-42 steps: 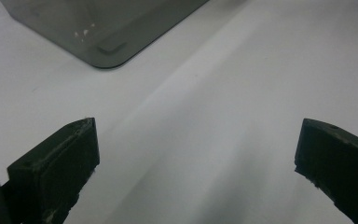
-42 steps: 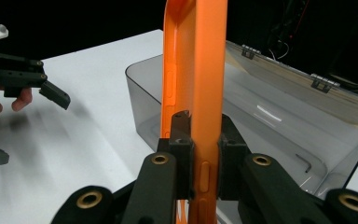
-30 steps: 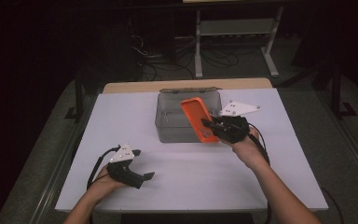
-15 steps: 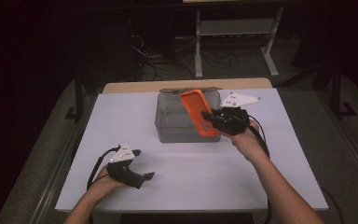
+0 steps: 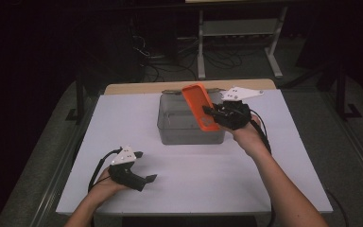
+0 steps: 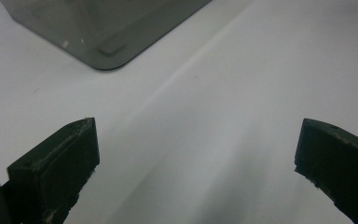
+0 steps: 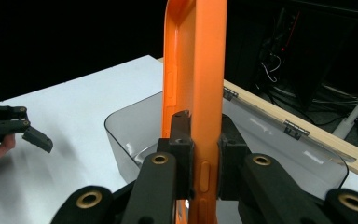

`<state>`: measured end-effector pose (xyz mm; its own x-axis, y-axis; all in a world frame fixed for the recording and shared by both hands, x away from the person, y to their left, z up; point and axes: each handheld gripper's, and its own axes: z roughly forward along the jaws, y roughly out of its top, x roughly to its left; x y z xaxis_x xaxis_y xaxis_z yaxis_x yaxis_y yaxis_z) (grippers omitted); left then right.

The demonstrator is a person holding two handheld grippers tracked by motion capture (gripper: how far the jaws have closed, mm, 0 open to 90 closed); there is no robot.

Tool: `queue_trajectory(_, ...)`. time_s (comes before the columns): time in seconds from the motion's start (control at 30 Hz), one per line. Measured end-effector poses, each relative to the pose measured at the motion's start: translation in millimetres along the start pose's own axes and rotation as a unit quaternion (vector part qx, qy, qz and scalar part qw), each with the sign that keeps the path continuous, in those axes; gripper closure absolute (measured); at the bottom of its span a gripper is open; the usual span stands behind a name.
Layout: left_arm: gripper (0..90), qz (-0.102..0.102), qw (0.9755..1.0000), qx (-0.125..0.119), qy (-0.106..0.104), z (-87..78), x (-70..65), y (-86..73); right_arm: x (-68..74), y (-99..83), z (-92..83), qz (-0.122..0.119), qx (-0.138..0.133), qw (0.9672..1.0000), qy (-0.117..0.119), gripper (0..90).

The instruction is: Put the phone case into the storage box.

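**Orange case raised over the bin**

Compared with the high view one second ago, I find the right gripper (image 5: 213, 115) higher and farther toward the back of the table, and the orange phone case (image 5: 199, 106) it carries has gone with it. The top edge of the case now reaches the far rim of the grey bin (image 5: 190, 134), where earlier the case lay across the bin's right half. The left gripper (image 5: 143, 166) has not shifted; it rests on the white table (image 5: 217, 175) near the front left, with its jaws released and wide apart, nothing between them. In the left gripper view I see bare table surface between the two pads and one corner of the bin at the top.

The right gripper is clenched on the case: in the right gripper view both pads (image 7: 182, 140) press the two faces of the case's lower side edge (image 7: 200, 116), and the case stands nearly upright above the bin (image 7: 135, 126).

The bin is translucent smoked plastic with rounded corners and stands open at the table's middle rear. I cannot make out any contents through its walls. The case hangs above the bin's right portion, tilted leftward in the high view.
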<state>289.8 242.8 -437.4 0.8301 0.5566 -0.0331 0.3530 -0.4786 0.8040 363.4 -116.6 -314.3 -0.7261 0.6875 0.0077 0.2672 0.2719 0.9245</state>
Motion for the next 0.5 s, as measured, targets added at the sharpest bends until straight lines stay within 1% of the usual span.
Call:
queue_trajectory(0.13,0.0,0.0,1.0,0.0,0.0,-0.2,-0.1,0.1,-2.3,3.3,2.3,0.005,-0.001,1.0,-0.003,78.5)
queue_trajectory(0.5,0.0,0.001,1.0,0.0,0.0,-0.3,-0.1,0.3,-9.7,9.3,12.5,0.007,0.001,0.9999,-0.015,78.6)
